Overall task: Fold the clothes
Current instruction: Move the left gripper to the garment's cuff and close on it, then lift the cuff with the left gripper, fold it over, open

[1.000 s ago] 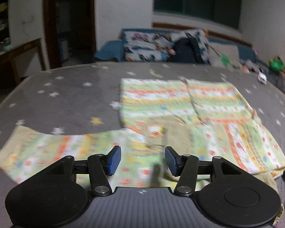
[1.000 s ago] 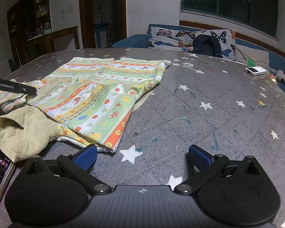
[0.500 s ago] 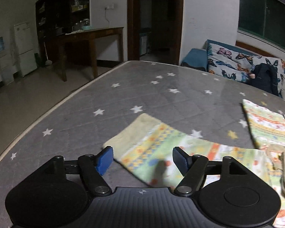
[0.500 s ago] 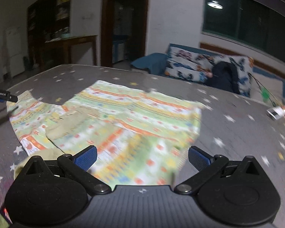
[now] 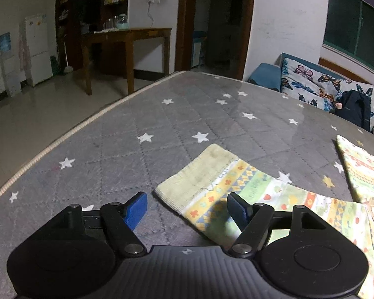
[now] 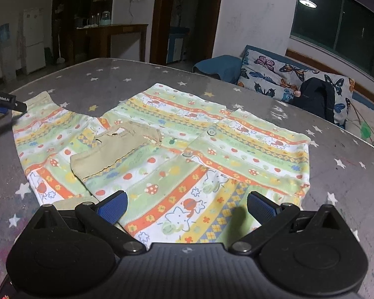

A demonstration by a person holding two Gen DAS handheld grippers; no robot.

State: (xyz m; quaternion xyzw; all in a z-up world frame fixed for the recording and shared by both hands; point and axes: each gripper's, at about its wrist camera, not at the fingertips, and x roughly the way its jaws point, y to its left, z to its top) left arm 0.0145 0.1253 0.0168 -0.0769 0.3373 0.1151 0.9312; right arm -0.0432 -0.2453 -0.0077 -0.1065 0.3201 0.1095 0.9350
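A patterned child's shirt (image 6: 177,154) in green, orange and yellow stripes lies spread flat across the centre of the right wrist view, on a grey star-printed mattress (image 5: 187,124); its collar (image 6: 117,147), a tan ribbed piece, sits left of centre, and one sleeve (image 5: 236,189) stretches out toward the left edge of that frame. In the left wrist view that sleeve's pale cuff (image 5: 202,172) lies low and centre, just ahead of the left gripper (image 5: 187,210), whose fingers stand wide with nothing between them; the right-hand finger hangs above the printed fabric, the left-hand one over bare mattress. The right gripper (image 6: 185,206) hovers over the near hem at the bottom of its frame, fingers also spread wide and empty. The likely step is taking the cuff to fold the sleeve inward. The risk is a pinch that catches only the top layer of the cuff, or the quilted mattress cover beneath, so the sleeve drags or twists instead of lifting cleanly. Pulling before the right gripper steadies the body could slide the whole shirt and wrinkle it. A butterfly-print sofa (image 6: 294,79) sits beyond, upper right.
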